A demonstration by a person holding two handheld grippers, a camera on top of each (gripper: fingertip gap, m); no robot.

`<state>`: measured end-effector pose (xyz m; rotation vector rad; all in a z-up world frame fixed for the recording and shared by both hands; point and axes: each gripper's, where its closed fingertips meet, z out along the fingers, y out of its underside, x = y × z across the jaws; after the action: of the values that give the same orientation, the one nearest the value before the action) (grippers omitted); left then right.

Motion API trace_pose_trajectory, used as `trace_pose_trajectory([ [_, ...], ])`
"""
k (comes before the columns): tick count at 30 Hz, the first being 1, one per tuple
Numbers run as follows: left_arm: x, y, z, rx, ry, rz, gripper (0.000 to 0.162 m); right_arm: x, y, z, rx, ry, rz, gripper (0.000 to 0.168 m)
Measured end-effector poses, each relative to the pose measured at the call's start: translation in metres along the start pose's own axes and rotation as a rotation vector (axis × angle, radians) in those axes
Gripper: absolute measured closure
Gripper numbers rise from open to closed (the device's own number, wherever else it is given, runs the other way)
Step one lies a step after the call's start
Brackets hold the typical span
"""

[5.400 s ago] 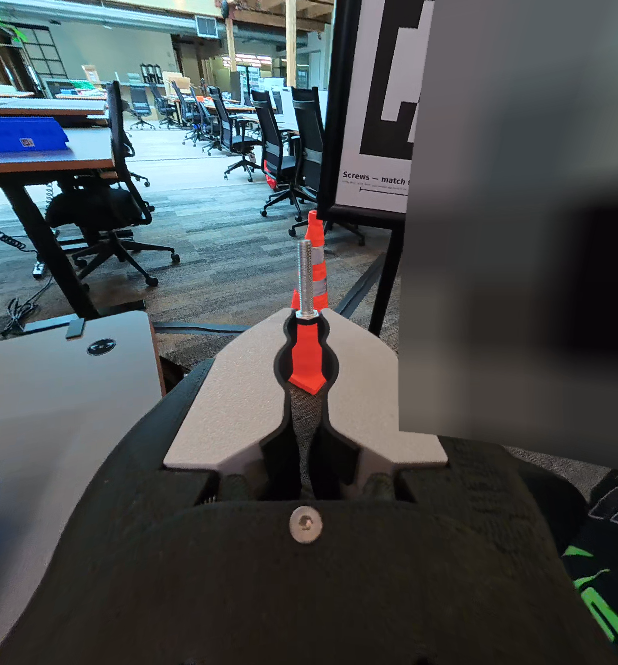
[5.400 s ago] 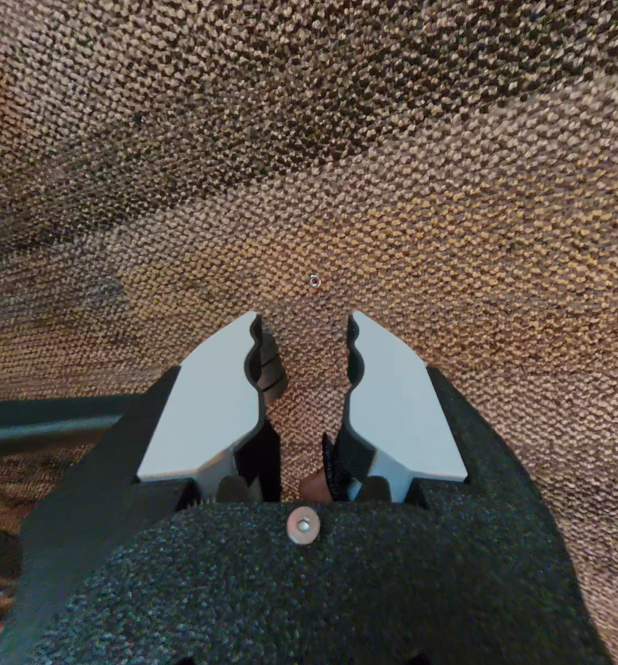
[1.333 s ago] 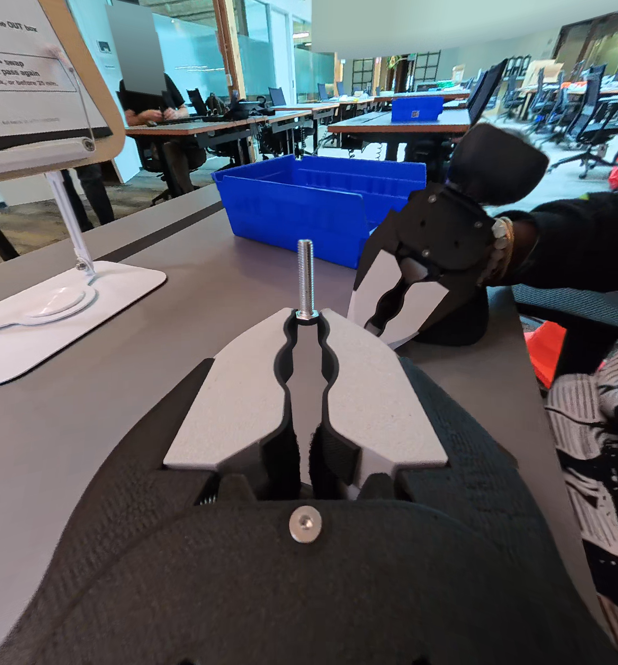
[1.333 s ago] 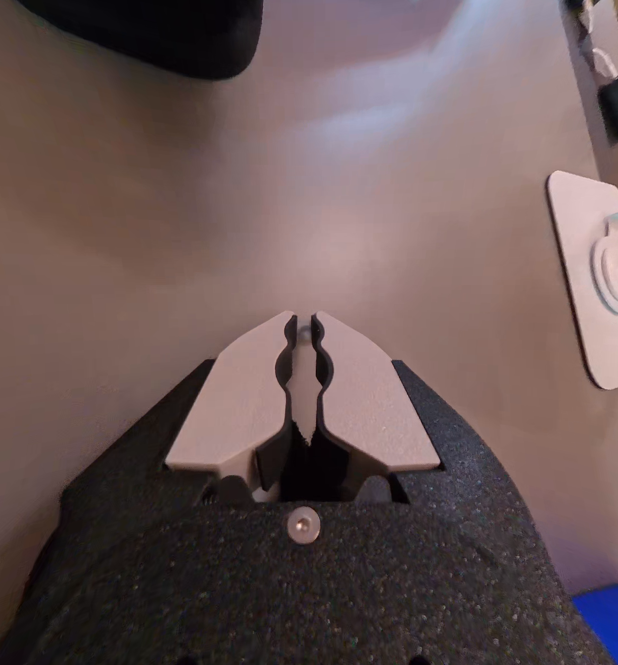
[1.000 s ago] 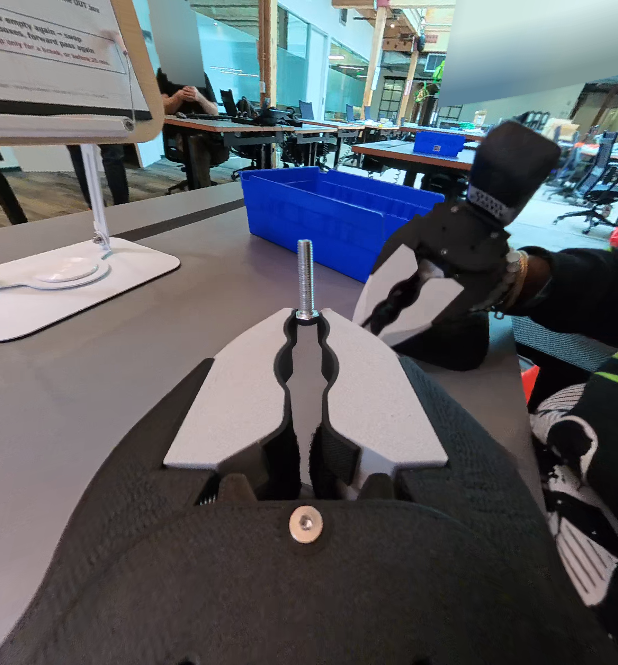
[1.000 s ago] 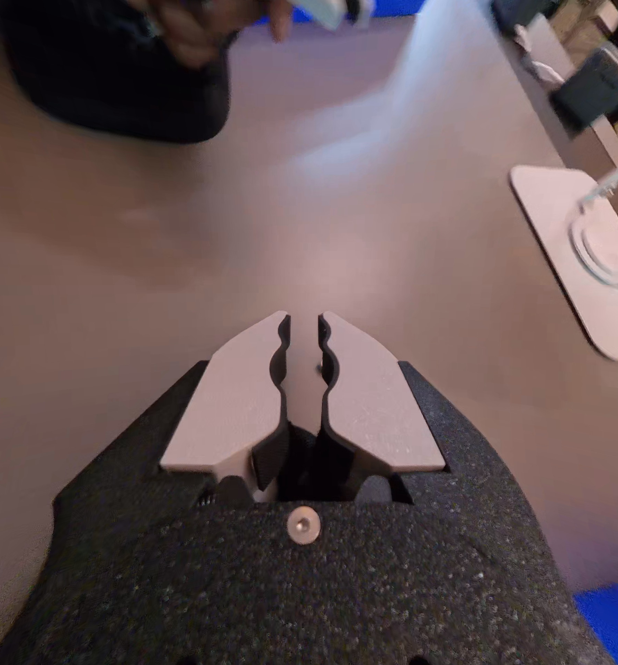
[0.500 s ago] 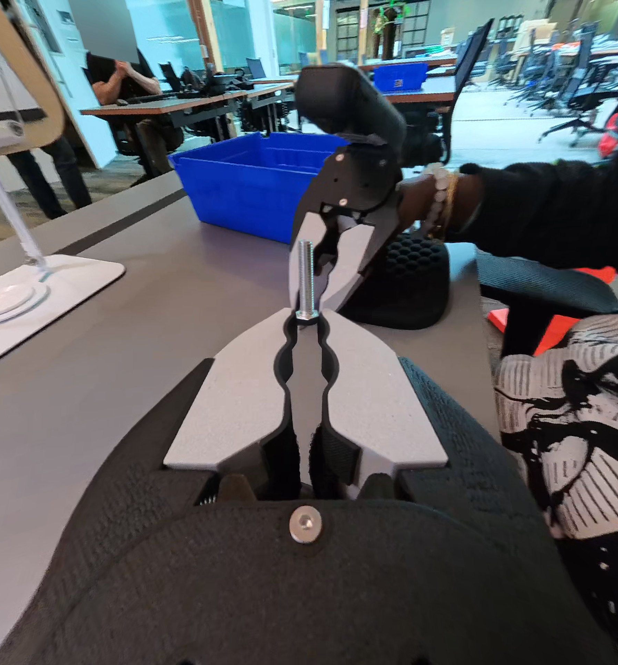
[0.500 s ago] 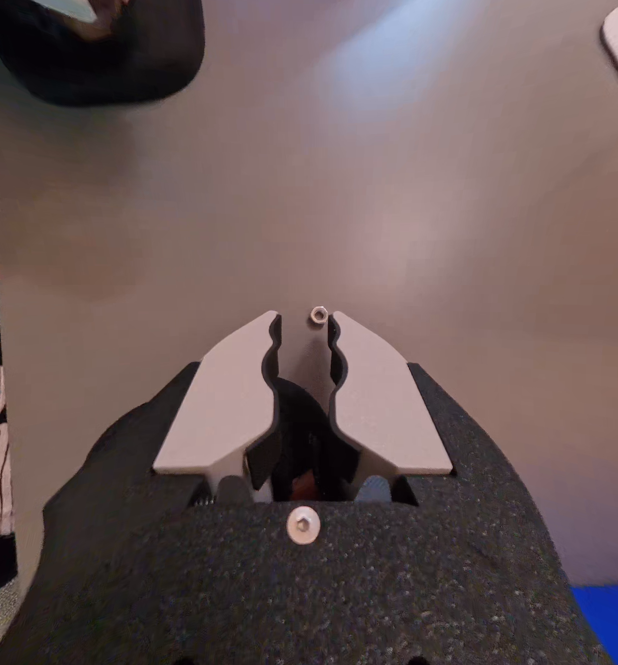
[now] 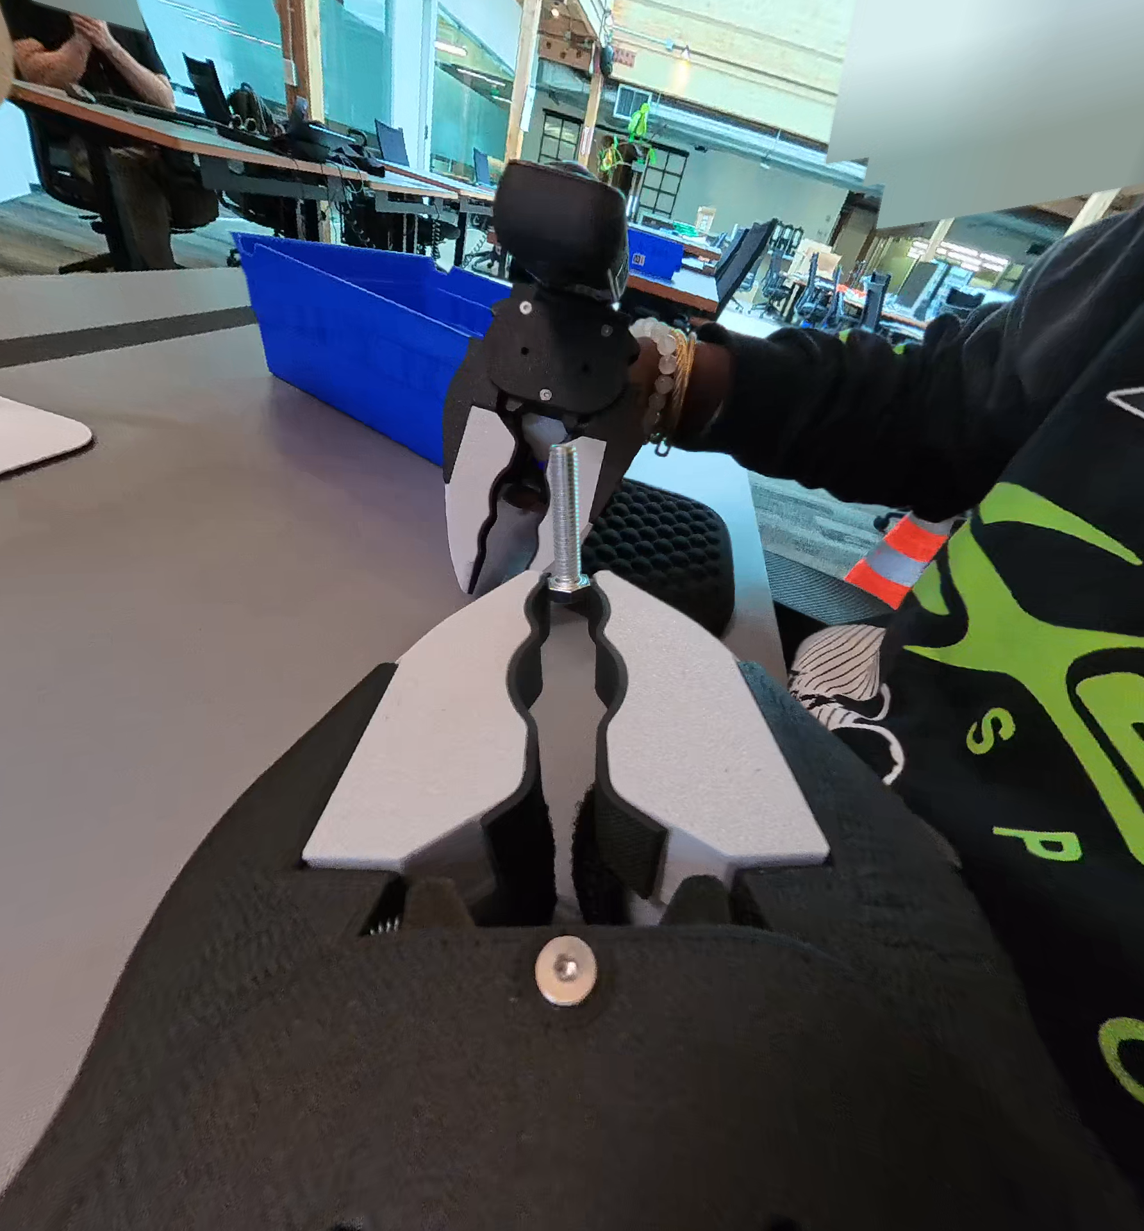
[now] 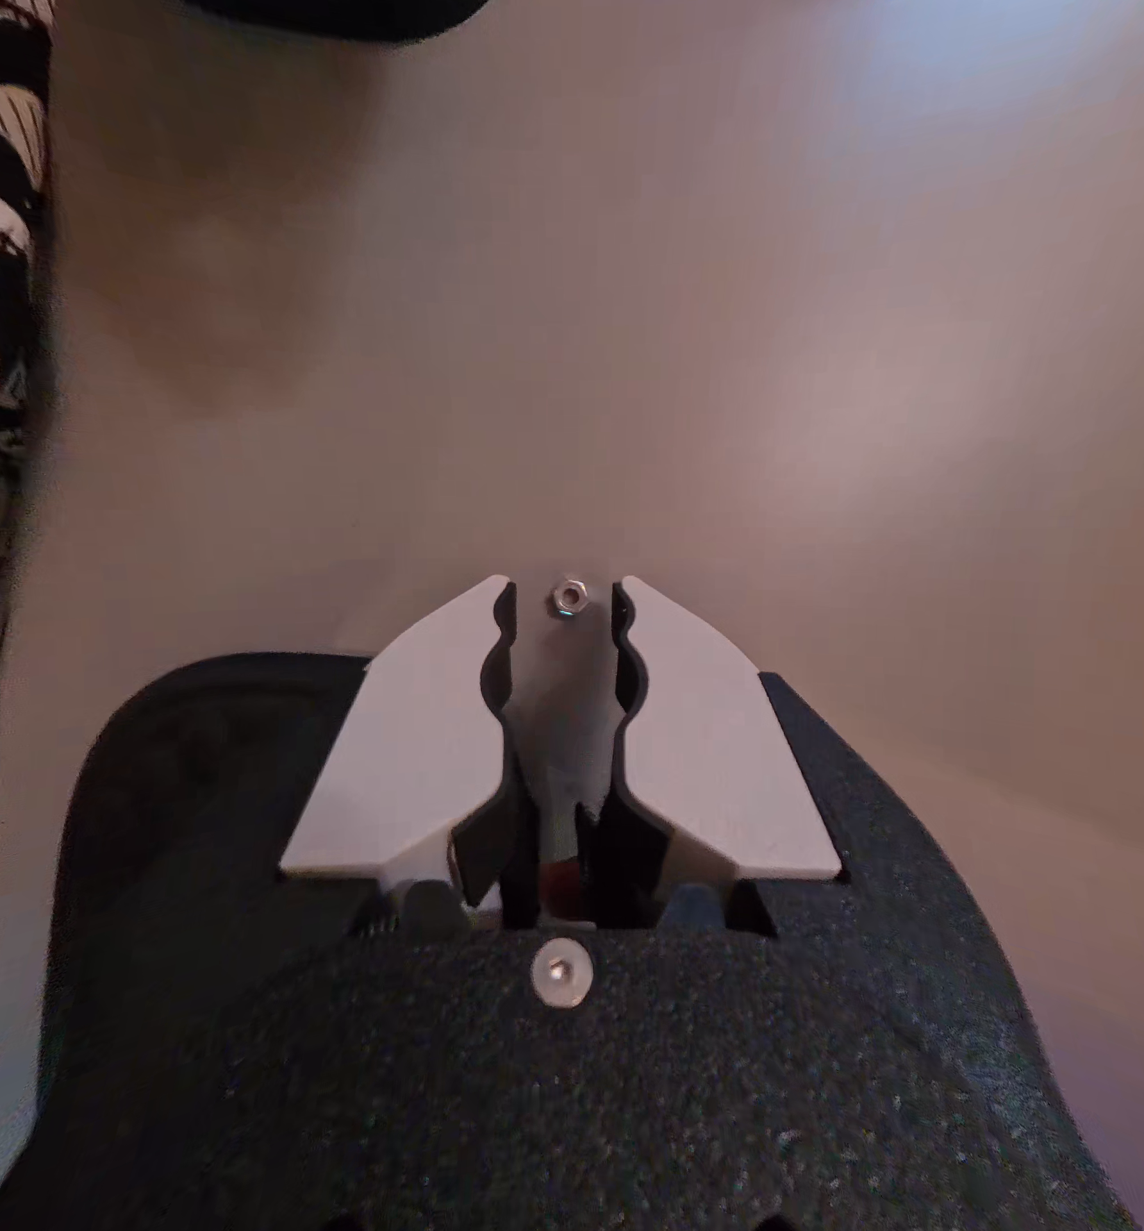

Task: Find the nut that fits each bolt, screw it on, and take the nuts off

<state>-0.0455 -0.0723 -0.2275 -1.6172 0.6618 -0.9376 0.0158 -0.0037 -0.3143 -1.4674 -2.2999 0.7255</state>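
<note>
Grey desk (image 9: 156,599) in an open-plan office, right gripper (image 10: 564,586) pointing straight down at it. Step in hand: picking up a small hex nut (image 10: 564,597) lying flat on the desk between the parted right fingertips, touching neither. Left gripper (image 9: 566,593) has its fingers pinched on the head of a bolt (image 9: 564,513), threaded shank sticking out forward. Next move looks like: lower, close squarely on the nut's flats, then carry it to the shank's tip. The nut is tiny, so it could easily skid or flip. Nearby: blue bin (image 9: 356,346), black honeycomb pad (image 9: 662,553) just behind the grippers, white stand base (image 9: 10,433) at far left. Nothing blocks the nut.
</note>
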Motion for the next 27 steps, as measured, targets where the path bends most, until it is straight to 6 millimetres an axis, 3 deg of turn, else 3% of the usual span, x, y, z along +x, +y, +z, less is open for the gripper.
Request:
trace_pose_trajectory([
  [10, 0.010, 0.011, 0.007, -0.087, 0.002, 0.104, 0.152, -0.006, 0.006, 0.001, -0.103, -0.172, -0.193, 0.147],
  [16, 0.007, 0.010, 0.007, -0.074, -0.015, 0.097, 0.152, 0.003, 0.002, 0.003, -0.108, -0.168, -0.235, 0.147],
  [27, 0.004, 0.010, 0.007, -0.075, -0.002, 0.043, 0.152, -0.002, 0.005, 0.010, -0.131, -0.176, -0.293, 0.158],
])
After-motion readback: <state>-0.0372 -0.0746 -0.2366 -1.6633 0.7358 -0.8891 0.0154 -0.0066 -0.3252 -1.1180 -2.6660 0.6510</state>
